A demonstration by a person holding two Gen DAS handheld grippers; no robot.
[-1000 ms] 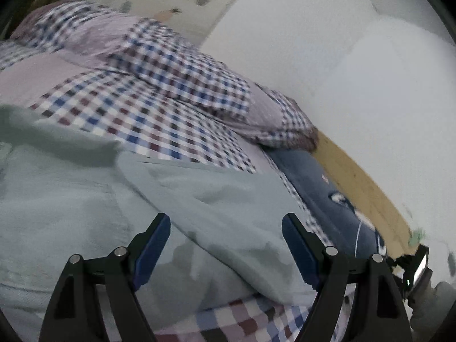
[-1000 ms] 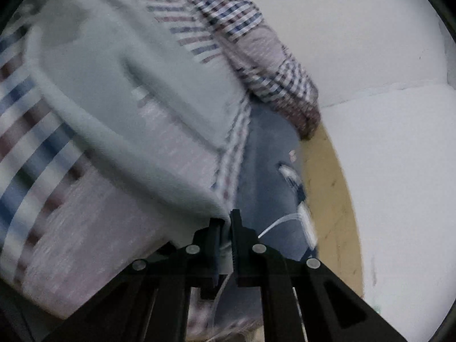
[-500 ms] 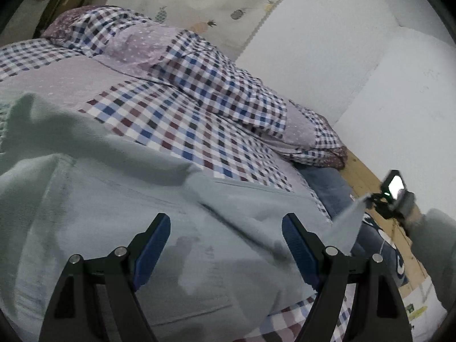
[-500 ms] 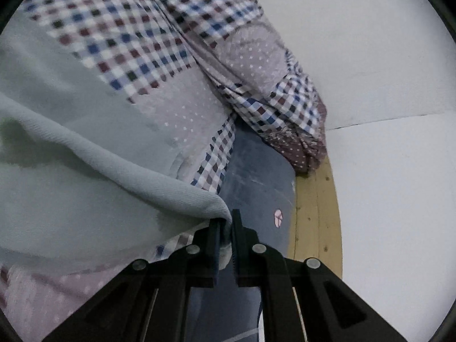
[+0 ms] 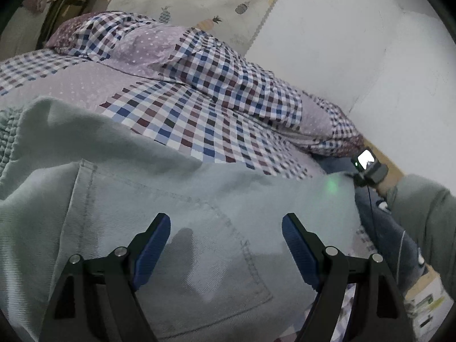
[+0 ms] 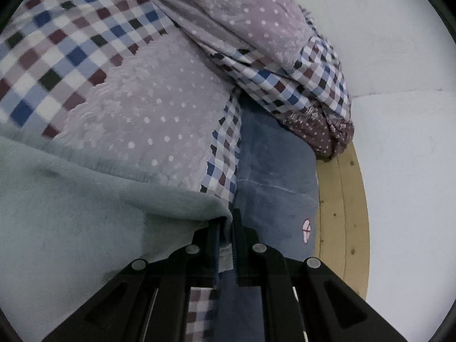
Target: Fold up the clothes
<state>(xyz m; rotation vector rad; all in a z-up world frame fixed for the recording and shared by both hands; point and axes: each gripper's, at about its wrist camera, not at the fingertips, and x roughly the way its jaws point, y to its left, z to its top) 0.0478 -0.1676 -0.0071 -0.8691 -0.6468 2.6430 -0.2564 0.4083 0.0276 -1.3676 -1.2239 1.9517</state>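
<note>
- Pale green denim-like cloth fills my left view: the trousers (image 5: pixel 176 216) lie spread on the bed (image 5: pixel 199 131), a stitched back pocket facing up right under my left gripper (image 5: pixel 226 245).
- My left gripper stands wide open above that pocket, with nothing between its blue pads (image 5: pixel 154 245); whether they touch the cloth I cannot tell.
- My right gripper (image 6: pixel 226 242) is closed tight on an edge of the trousers (image 6: pixel 85 216) near the side of the bed, just above the blue blanket (image 6: pixel 273 176) that hangs there. In the left view the cloth runs taut toward that gripper (image 5: pixel 367 168).
- I judge that I am carrying or smoothing an edge for a fold; whether this is an early or a late fold, I cannot say from here.
- To do it well I keep the pinch firm and the pulled edge level, so the cloth travels flat and drags no wrinkle.
- I would press my left gripper down near the pocket as an anchor, so the whole garment does not slide across the checked bedding.
- I watch that the held edge does not catch the blanket.
</note>
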